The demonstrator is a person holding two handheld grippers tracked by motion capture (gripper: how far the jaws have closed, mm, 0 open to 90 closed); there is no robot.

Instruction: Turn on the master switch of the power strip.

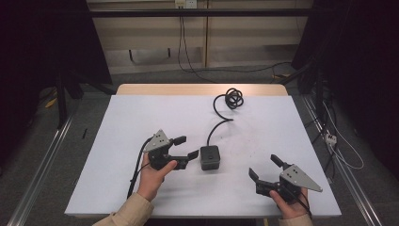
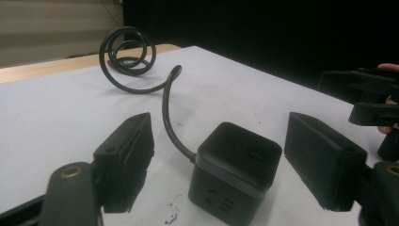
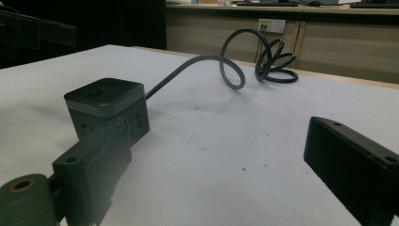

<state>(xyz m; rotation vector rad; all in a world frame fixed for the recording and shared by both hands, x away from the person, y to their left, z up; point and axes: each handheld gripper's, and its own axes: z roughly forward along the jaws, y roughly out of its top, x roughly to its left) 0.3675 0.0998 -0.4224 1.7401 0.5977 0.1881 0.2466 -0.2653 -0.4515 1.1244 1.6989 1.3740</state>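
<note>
A small black cube (image 1: 210,157) with sockets on its sides is seen standing flat, just in front of the left gripper (image 1: 186,147). A black cord (image 1: 217,126) is joined to its far side and ends in loose loops farther off.

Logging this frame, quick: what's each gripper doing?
Left gripper: open, jaws either side of the black power cube, not touching it.
Right gripper: open, holding nothing.
</note>
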